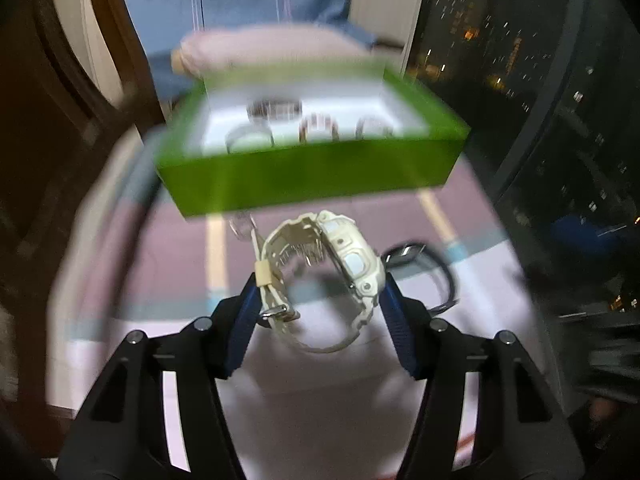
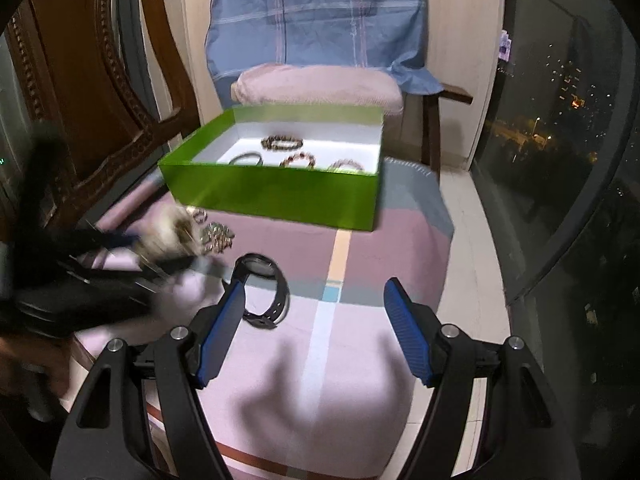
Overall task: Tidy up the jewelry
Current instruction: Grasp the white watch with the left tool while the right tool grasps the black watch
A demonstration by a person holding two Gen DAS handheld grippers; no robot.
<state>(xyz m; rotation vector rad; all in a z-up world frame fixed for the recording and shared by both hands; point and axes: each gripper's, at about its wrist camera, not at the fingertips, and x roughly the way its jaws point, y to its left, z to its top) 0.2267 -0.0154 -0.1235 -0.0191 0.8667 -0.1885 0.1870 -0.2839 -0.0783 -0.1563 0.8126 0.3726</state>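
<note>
A cream-white wristwatch (image 1: 348,256) is pinched between the blue pads of my left gripper (image 1: 320,292), sharp against a blurred background and lifted off the cloth. In the right wrist view the same gripper (image 2: 120,264) is a dark blur at the left with the pale watch (image 2: 172,232) in it. Beyond stands an open green box (image 1: 312,176) (image 2: 272,196) holding several bracelets (image 2: 282,143). A black watch (image 2: 264,292) (image 1: 424,268) lies on the cloth just beside the left finger of my right gripper (image 2: 315,284), which is open and holds nothing.
Loose beaded bracelets (image 2: 218,236) lie on the pink-and-grey cloth (image 2: 340,360) before the box. A chair with a pink cushion (image 2: 316,84) and a blue cloth stands behind. Carved wooden furniture (image 2: 100,80) is at the left, a dark window (image 2: 560,140) at the right.
</note>
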